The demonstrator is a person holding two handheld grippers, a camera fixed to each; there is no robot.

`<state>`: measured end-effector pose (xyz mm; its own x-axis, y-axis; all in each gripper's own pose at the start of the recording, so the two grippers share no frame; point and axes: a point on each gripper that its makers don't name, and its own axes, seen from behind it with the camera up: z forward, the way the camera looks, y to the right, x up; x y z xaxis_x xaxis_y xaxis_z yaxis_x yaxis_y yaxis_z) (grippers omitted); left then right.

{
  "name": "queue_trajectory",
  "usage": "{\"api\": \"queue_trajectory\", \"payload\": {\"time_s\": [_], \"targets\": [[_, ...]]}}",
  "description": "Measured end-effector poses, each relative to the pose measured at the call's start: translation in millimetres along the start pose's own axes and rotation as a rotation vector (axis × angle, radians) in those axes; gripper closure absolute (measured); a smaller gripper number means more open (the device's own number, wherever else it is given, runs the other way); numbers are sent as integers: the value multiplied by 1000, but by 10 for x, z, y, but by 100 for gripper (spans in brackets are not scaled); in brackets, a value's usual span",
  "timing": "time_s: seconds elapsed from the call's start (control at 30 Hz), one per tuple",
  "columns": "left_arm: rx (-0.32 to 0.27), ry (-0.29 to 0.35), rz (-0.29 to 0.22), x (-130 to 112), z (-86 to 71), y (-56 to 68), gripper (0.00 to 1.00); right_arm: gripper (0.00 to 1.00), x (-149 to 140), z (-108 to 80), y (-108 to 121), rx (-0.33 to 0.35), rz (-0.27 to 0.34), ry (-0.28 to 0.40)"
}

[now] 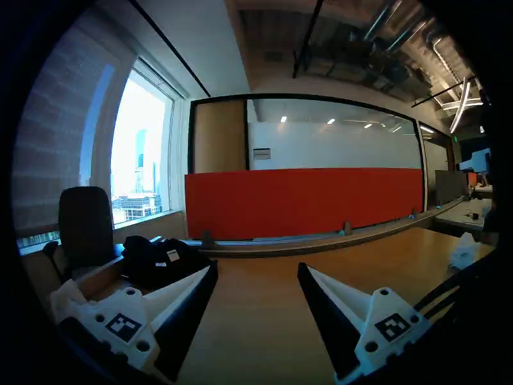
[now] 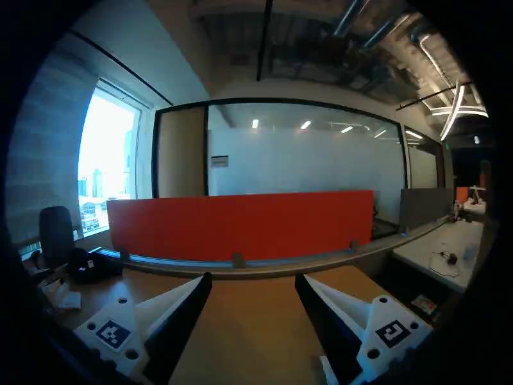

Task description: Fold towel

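1. Nearest the lens in the left gripper view, the left gripper [image 1: 256, 265] hung with its two white-and-black fingers spread wide, nothing between them, above a bare stretch of the wooden desk [image 1: 256, 321].
2. At far left a black office chair [image 1: 84, 224] stood by a bright window [image 1: 138, 154].
3. Just right of the chair, a black cloth bundle [image 1: 160, 256] with a small white tag lay on the desk's left end, beyond the left finger and apart from it. It may have been the towel, but I could not tell for certain.
4. Behind the desk ran a red divider panel [image 1: 301, 199], with a glass wall [image 1: 333, 135] above it.
5. At the right edge a crumpled white item [image 1: 460, 250] sat on the desk, well apart from the fingers. What it was could not be told.
6. In the right gripper view, the right gripper [image 2: 253, 276] was likewise wide open and empty over the same wooden desk [image 2: 250, 321].
7. From the left there stood the chair [image 2: 56, 234], the window [image 2: 106, 163] and the black cloth bundle [image 2: 90, 264], small and dark at the desk's far left end, well away from this gripper.
8. In the middle the red divider panel [image 2: 243, 224] spanned the background.
9. To the right, a pale second desk [image 2: 442, 247] carried a few small cables.
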<state>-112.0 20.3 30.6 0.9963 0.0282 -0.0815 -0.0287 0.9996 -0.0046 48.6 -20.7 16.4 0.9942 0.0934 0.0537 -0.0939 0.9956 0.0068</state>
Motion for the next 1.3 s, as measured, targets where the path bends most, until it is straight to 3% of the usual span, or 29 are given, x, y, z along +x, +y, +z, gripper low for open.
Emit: {"api": "queue_trajectory", "payload": {"time_s": [0.5,1.0,1.3], "targets": [[9,18,-52,-597,-45,-35,8,0,-361,-18,-55,-3,-43,4],[39,22,-41,-831,-70,-130,8,0,-491,-12,-34,-8,-58,0],[33,-4,-31,-893,-50,-76,8,0,-504,19,-86,3,-54,-1]]}}
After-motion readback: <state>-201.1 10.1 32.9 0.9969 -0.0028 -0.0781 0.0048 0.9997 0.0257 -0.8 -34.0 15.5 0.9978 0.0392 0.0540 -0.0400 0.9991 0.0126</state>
